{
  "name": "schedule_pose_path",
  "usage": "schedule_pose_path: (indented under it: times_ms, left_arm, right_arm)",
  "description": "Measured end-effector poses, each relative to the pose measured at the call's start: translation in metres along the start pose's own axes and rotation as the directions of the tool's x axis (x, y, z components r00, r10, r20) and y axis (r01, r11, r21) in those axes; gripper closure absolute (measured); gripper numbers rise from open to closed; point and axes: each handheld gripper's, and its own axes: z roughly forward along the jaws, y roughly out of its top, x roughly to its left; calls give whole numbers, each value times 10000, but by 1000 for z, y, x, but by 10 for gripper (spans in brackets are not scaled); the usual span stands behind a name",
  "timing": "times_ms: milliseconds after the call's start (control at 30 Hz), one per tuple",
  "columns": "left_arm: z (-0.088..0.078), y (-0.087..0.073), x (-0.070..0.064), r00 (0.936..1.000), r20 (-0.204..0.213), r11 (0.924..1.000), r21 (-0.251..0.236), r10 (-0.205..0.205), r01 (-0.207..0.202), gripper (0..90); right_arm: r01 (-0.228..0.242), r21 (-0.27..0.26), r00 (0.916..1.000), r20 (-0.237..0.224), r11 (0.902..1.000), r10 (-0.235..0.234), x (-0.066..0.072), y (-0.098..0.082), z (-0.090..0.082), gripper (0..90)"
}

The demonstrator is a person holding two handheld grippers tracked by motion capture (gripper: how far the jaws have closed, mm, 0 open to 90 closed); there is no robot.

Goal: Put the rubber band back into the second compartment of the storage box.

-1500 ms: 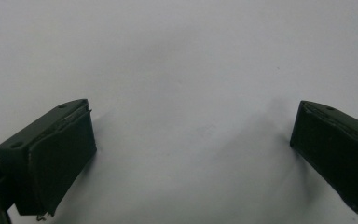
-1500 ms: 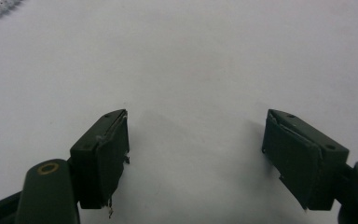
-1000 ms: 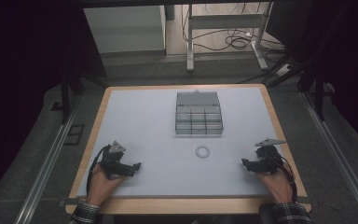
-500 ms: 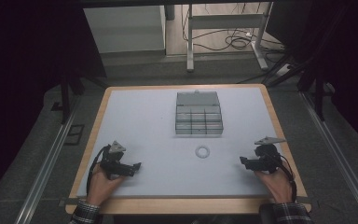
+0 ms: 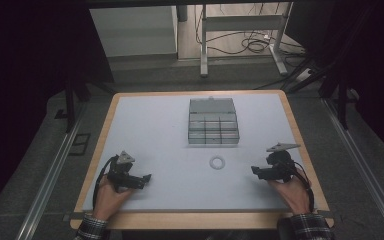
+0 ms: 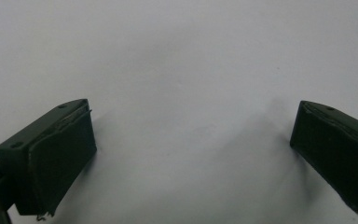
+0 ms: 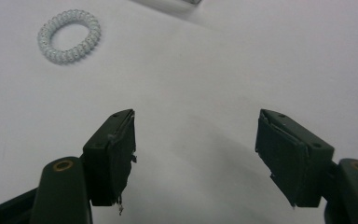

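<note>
A white spiral hair tie (image 5: 217, 162) lies flat on the white table (image 5: 155, 135), in front of a clear compartment box (image 5: 213, 122). My left gripper (image 5: 146, 178) rests near the front left, held by a hand. Its jaws stand wide open over bare table in the left gripper view (image 6: 191, 112). My right gripper (image 5: 254, 171) sits at the front right and points left toward the hair tie. In the right gripper view (image 7: 196, 121) it is open. Its jaws have just been closing a little, with nothing between them. The hair tie (image 7: 69, 36) lies ahead and to their left, apart from the jaws.
The box has several small compartments and its lid stands open at the back. A wooden rim (image 5: 200, 219) borders the table. Beyond the far edge stand a grey cabinet (image 5: 130, 30) and a metal frame with cables (image 5: 240, 30) on the floor.
The right gripper has edged slightly left toward the hair tie. The left hand and gripper have kept still.
</note>
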Motion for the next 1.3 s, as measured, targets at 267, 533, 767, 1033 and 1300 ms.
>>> schedule_pose_path:
  times_ms: [267, 533, 767, 1033, 1300]
  left_arm:
    - [0, 0, 0, 10000, -1, 10000, -3, -4, 4, 0]
    - [0, 0, 0, 10000, 0, 10000, -7, -11, 11, 0]
    - [0, 0, 0, 10000, 2, 10000, -5, -11, 11, 0]
    - [0, 0, 0, 10000, 5, 10000, -7, 21, -21, 0]
    - [0, 0, 0, 10000, 12, 10000, -14, 17, -17, 0]
  right_arm:
    - [593, 449, 9981, -170, 9972, -586, 6, 12, 7, 324]
    - [903, 686, 9953, -408, 9936, -876, 12, 22, 14, 348]
    - [1043, 984, 9935, -557, 9897, -992, 15, 31, 21, 371]
    - [1047, 1232, 9927, -732, 9868, -962, 15, 41, 26, 419]
    - [1185, 1536, 9897, -981, 9810, -1042, 18, 51, 32, 473]
